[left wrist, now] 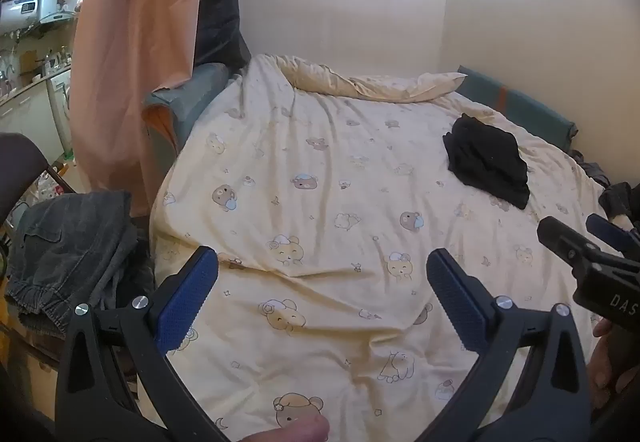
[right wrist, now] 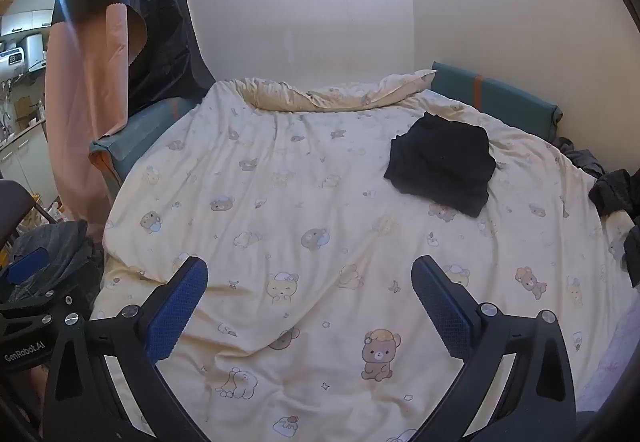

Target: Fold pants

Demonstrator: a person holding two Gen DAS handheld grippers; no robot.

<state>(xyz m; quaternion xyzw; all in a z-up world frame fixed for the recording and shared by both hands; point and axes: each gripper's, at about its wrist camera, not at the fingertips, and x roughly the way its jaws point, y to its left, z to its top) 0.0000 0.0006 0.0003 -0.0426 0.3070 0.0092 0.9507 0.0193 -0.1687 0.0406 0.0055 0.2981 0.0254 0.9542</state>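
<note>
Overhead, left gripper point(left wrist: 322, 274) and right gripper point(right wrist: 310, 282) both hung spread wide and empty, above a bear-print duvet point(left wrist: 320, 170), folded black pants point(right wrist: 442, 166) lying far right — near the teal headboard point(right wrist: 500, 98).

Free: bare duvet point(right wrist: 304, 202) ahead of both wide-open grippers, left point(left wrist: 322, 306) and right point(right wrist: 310, 302).
Obstacle far right: folded black pants point(right wrist: 440, 166).
Right edge: dark clothes point(right wrist: 616, 190).
Left: jeans point(left wrist: 68, 246) on chair.
</note>
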